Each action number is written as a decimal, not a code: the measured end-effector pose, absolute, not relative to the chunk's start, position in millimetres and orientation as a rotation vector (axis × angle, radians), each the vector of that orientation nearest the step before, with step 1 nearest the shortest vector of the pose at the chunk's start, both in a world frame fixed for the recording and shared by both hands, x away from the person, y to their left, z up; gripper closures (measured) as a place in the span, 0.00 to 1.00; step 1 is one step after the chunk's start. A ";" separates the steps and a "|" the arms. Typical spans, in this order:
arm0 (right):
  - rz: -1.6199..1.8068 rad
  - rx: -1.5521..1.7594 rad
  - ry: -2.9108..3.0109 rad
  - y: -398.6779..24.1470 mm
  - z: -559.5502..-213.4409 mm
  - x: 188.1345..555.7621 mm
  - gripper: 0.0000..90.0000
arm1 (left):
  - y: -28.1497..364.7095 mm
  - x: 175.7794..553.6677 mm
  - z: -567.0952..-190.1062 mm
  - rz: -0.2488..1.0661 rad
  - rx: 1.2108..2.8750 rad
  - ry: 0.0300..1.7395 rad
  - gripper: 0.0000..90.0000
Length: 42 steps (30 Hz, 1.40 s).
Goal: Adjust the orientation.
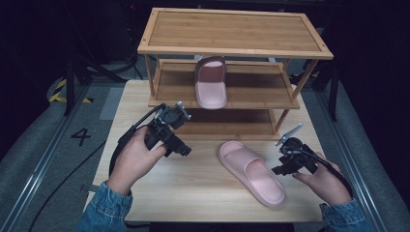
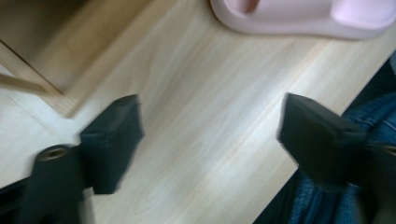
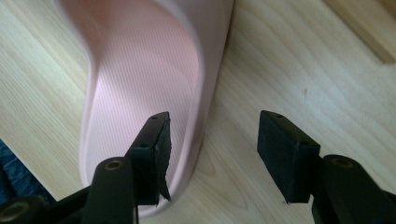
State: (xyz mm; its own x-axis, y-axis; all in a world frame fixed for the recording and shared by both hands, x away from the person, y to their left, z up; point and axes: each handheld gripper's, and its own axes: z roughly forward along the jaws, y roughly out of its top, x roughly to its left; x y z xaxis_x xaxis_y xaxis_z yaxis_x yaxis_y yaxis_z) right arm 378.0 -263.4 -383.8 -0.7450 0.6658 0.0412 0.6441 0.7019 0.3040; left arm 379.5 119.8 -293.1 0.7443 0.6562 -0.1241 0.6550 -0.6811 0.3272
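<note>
High view: pink slipper [image 1: 251,172] flat on table [image 1: 193,193], lying diagonal, toe toward front right, between both hands. Second pink slipper [image 1: 211,82] on middle shelf of wooden rack [image 1: 235,50], toe toward back. Left gripper [image 1: 183,150] held over table just front-left of rack, well left of the table slipper, nothing between jaws. Right gripper [image 1: 276,170] low at right, just beside that slipper's right edge.

Left gripper view: jaws wide apart over bare wood, blurred; slipper [image 2: 303,18] at top edge, rack leg [image 2: 28,79] at upper left.

Right gripper view: jaws apart; one pad over slipper [image 3: 144,93] rim, other over table; prob. not pressing, contact hard to judge.
</note>
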 end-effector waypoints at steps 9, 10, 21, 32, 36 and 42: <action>0.450 1.048 2.853 -245.3 -381.8 385.1 0.49 | 148.7 376.4 -359.3 0.099 2.700 1.298 0.20; 0.450 1.044 2.853 -243.8 -381.6 384.7 0.49 | 152.9 377.0 -366.4 0.093 2.695 1.325 0.22; 0.457 1.002 2.886 -230.8 -381.5 379.8 0.51 | 179.6 391.0 -404.7 0.152 2.678 1.502 0.19; 0.483 0.906 2.965 -195.6 -387.1 369.5 0.55 | 197.0 399.6 -416.7 0.148 2.647 1.595 0.19; 0.514 0.900 2.946 -183.2 -392.6 367.8 0.58 | 202.8 398.3 -418.5 0.106 2.655 1.594 0.20; 0.476 0.960 2.910 -169.4 -404.7 370.6 0.67 | 208.2 398.7 -419.6 0.103 2.634 1.637 0.20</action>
